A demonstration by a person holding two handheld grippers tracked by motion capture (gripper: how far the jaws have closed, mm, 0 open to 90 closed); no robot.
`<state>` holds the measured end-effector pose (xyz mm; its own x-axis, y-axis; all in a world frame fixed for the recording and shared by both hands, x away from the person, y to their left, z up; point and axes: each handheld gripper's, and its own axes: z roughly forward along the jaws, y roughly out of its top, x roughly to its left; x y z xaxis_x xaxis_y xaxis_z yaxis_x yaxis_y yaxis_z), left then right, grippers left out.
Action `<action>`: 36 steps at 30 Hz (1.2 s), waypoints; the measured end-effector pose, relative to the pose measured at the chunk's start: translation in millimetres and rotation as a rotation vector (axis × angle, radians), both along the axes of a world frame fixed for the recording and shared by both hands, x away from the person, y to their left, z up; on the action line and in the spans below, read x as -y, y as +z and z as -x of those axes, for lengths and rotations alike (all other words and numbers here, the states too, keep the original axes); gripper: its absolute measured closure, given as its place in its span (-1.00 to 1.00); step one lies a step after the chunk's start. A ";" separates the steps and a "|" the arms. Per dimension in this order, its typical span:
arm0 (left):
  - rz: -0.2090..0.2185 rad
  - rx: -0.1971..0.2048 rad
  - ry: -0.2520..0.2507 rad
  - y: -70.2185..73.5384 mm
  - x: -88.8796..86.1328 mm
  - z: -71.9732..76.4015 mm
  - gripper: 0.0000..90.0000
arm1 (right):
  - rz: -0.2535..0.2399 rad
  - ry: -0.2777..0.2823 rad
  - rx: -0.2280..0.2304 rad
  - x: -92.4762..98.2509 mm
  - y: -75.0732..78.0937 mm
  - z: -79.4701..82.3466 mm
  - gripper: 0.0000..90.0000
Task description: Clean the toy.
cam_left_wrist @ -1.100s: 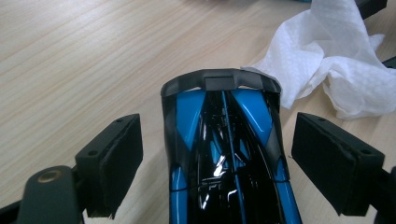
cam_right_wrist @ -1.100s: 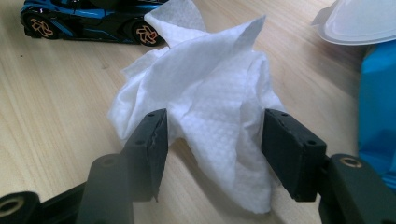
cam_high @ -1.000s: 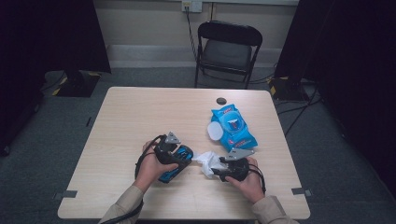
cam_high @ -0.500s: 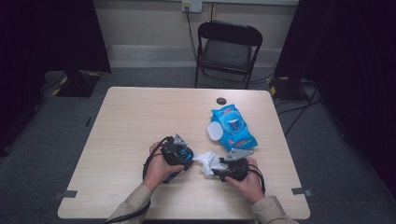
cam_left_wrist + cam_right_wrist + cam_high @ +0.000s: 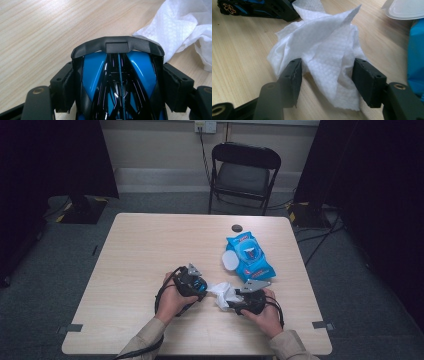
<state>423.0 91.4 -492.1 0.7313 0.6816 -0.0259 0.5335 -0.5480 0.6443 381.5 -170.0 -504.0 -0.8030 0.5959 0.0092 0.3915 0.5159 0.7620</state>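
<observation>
A blue and black toy car [image 5: 95,72] sits nose-forward between the jaws of my left gripper [image 5: 118,82], which is shut on its sides. In the high view that gripper [image 5: 192,282] is at the table's near middle, and the car [image 5: 200,284] points right at a crumpled white wipe [image 5: 222,292]. My right gripper [image 5: 327,75] holds the wipe [image 5: 324,45], whose bulk fills the span between both pads and rests on the table. The car [image 5: 249,8] lies just beyond the wipe. From above, the right gripper [image 5: 237,300] faces left, almost meeting the left one.
A blue wipes pack [image 5: 250,255] with its white lid [image 5: 231,260] flipped open lies just behind the right hand. A small dark round object [image 5: 237,228] sits near the far edge of the wooden table [image 5: 150,250]. A black folding chair [image 5: 245,170] stands beyond.
My left gripper has carried the toy car to the right, up against the wipe. The right gripper and the wipe have stayed in place.
</observation>
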 end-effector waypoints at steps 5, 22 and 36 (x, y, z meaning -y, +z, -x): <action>0.014 -0.010 0.000 0.4 -3.7 2.9 -0.44 | -0.002 -0.009 0.007 2.6 0.1 -1.4 0.15; 0.109 -0.015 -0.024 16.3 -20.5 9.0 -0.44 | -0.024 -0.008 -0.006 12.0 8.1 -5.5 0.90; 0.148 0.007 -0.036 30.5 -34.0 17.5 -0.44 | -0.102 -0.091 -0.006 14.0 20.3 -2.8 0.05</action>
